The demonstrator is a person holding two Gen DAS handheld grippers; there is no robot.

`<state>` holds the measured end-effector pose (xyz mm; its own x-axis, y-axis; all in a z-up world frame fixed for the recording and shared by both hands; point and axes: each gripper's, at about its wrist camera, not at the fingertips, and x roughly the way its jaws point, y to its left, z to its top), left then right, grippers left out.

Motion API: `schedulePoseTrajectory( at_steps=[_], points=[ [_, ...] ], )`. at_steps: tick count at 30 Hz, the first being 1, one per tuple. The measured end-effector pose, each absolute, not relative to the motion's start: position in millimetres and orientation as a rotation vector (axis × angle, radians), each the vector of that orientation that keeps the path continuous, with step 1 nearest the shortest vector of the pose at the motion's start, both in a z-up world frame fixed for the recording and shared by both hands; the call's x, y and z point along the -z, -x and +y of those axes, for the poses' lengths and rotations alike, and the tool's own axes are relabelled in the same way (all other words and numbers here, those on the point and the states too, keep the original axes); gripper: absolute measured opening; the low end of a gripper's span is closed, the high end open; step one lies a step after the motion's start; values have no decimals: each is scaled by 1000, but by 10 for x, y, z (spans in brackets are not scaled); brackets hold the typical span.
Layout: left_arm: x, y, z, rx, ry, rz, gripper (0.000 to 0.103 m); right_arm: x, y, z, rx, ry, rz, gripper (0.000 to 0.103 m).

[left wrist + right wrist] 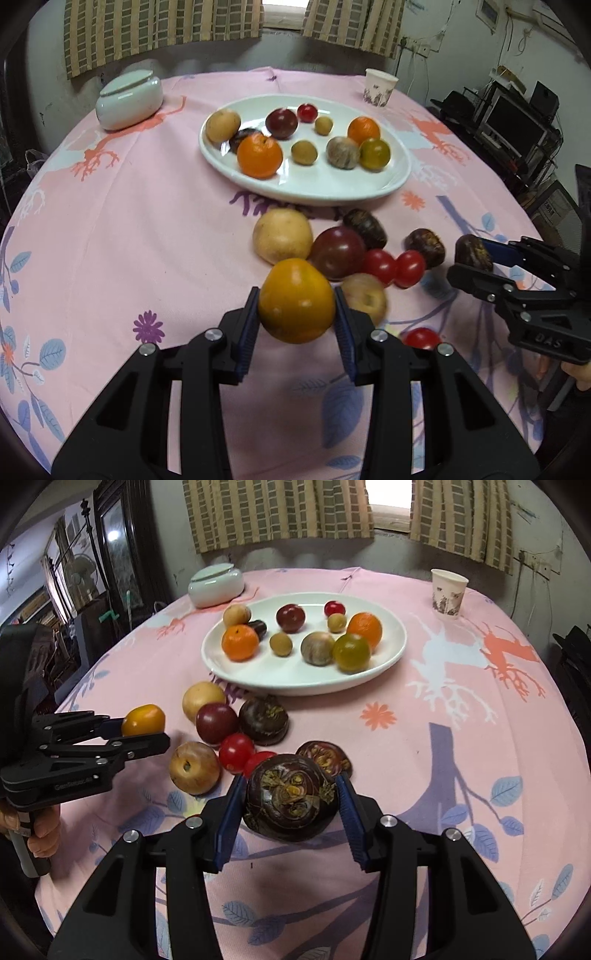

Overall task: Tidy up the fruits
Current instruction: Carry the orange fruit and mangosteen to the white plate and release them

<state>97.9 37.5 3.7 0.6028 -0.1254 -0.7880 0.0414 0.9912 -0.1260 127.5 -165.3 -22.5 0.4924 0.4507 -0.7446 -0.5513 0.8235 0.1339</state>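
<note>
The left gripper (297, 314) has its jaws clamped on a smooth, glossy yellow-orange fruit (296, 300), lifted just clear of the pink flowered surface (147, 229). The right gripper (291, 805) grips a dark purple, round fruit (291, 797) with a dried, brownish-green calyx facing the camera. Just beyond both sets of jaws lie loose fruits, a tan one (282, 236), a dark red plum (338, 253) and cherry tomatoes (393, 267), with the white plate (317, 188) of sorted fruit farther ahead.
</note>
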Motion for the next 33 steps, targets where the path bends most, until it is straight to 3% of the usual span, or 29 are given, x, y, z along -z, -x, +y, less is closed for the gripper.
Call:
schedulePoseTrajectory(
  at_steps=[9,20,33],
  points=[
    [-372,-862,349,110,80,904,38,-144,-1192,-1764,-639,73,791,50],
    [-877,-1388,332,128,45,840,39,-707,-1470,-1584,-636,234,671,50],
    [-543,-2507,481,47,63,893,39,-240,-2590,-964,-632,239,750,50]
  ],
)
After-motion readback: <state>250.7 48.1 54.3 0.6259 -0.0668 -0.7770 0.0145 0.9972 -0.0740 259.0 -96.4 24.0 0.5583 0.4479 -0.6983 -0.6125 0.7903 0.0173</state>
